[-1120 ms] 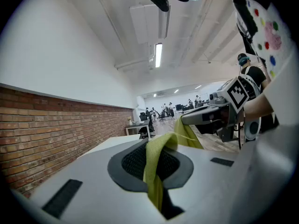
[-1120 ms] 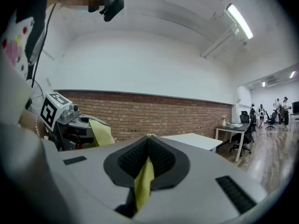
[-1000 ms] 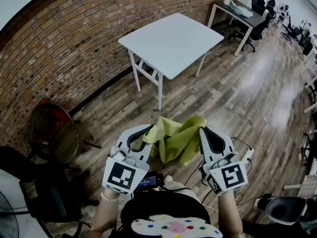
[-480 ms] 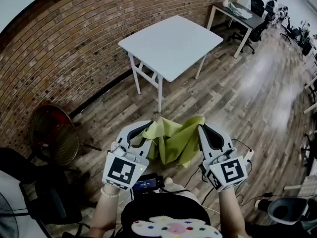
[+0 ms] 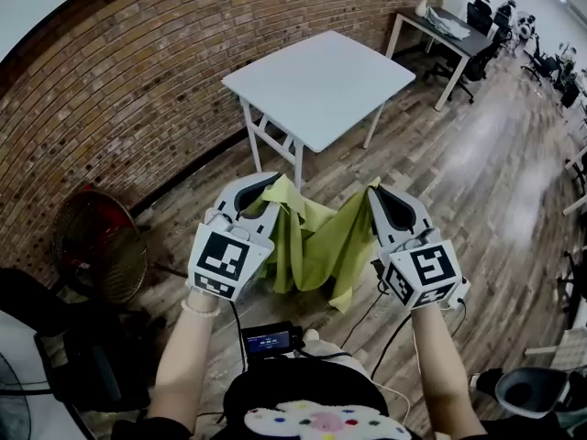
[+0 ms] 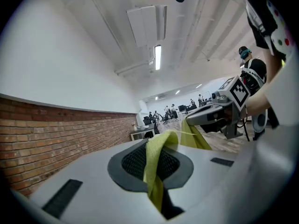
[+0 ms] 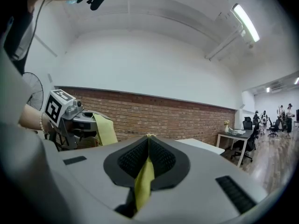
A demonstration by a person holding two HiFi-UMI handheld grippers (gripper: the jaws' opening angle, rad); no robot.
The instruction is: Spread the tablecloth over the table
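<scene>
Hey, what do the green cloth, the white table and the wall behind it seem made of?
The green cloth looks like thin matte fabric, probably woven; it hangs in soft folds. The table has a smooth white top, maybe laminate or painted board, on slim white legs, likely metal. The wall is bare red-brown brick, rough and matte, with visible mortar lines.

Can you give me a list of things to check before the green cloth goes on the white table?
1. Left hand-held gripper shut on the tablecloth: ok.
2. Right hand-held gripper shut on the tablecloth: ok.
3. Table top bare: ok.
4. Tablecloth opened out flat: not ok, it hangs bunched.
5. Tablecloth over the table: not ok, the table is ahead.
6. Corners gripped: cannot tell.
</scene>
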